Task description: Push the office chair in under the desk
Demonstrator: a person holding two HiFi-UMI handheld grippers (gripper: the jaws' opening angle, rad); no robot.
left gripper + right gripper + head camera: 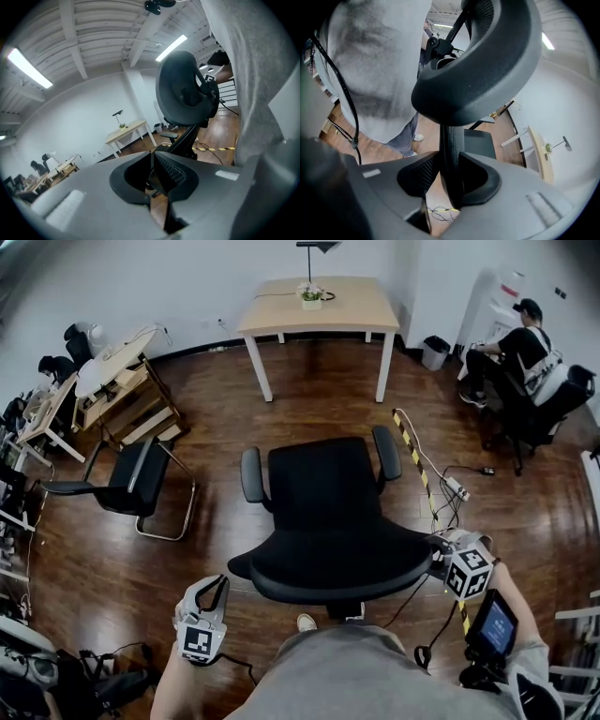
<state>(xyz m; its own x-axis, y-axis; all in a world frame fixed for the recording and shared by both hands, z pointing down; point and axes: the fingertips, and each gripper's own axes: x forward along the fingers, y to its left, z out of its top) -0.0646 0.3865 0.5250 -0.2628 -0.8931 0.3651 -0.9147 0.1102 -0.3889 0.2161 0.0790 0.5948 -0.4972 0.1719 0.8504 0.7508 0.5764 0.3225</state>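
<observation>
The black office chair (328, 512) stands mid-floor with its backrest toward me, a good way short of the pale wooden desk (319, 304) at the far wall. My right gripper (441, 547) is at the backrest's right edge. In the right gripper view its jaws (450, 187) are clamped on the backrest's black rim (451, 145), under the curved back (478, 70). My left gripper (214, 583) hangs low, left of the backrest and apart from it. Its jaws (152, 176) are shut with nothing between them, and the chair back (183, 89) and desk (126, 131) lie beyond.
A black cantilever chair (131, 479) stands to the left. A yellow-black cable strip (412, 451) and a power strip (457, 487) lie on the floor to the right of the office chair. A seated person (511, 352) and a bin (434, 352) are at the back right. Cluttered desks (112, 381) line the left wall.
</observation>
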